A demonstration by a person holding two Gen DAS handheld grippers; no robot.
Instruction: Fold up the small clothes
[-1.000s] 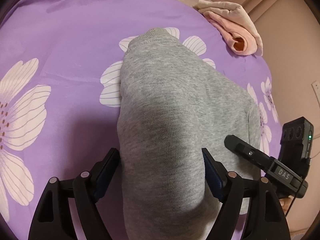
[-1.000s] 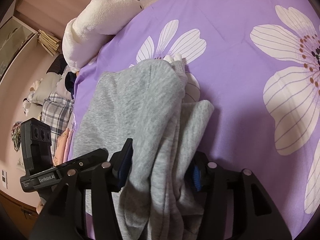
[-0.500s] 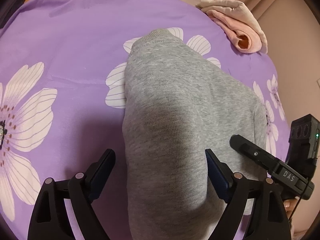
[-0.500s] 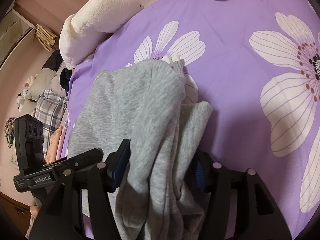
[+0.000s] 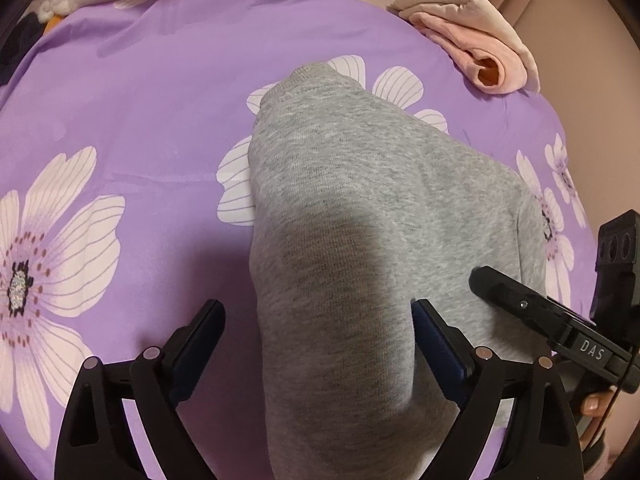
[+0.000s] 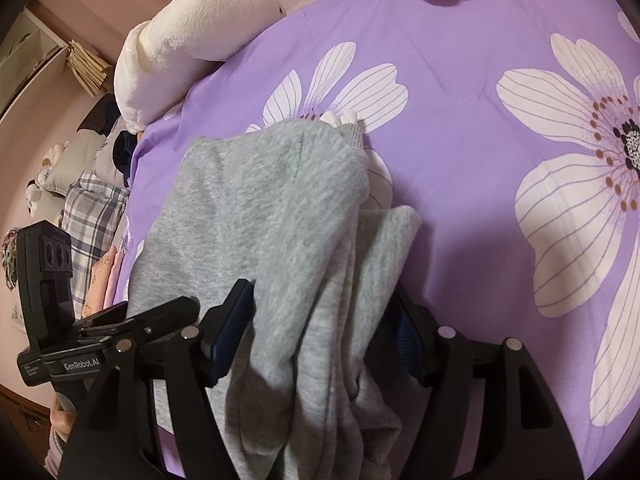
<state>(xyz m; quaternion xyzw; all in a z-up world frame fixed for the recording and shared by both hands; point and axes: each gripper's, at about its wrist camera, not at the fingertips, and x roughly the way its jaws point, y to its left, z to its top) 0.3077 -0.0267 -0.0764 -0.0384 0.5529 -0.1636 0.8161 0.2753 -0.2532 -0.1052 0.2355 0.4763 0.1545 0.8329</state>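
Grey garment (image 5: 360, 220) btwn opening grippers

Two markings could be read. White letters "DAS" stood on the black body of the right gripper (image 5: 592, 350), seen at the right edge of the left wrist view. "GenRobot.AI" stood in white on the black body of the left gripper (image 6: 80, 364), seen at the lower left of the right wrist view; smaller print beside it was too small to read.

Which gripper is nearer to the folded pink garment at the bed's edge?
Left. The pink garment lies beyond the left gripper, to its right; from the right gripper it lies farther across the bed.
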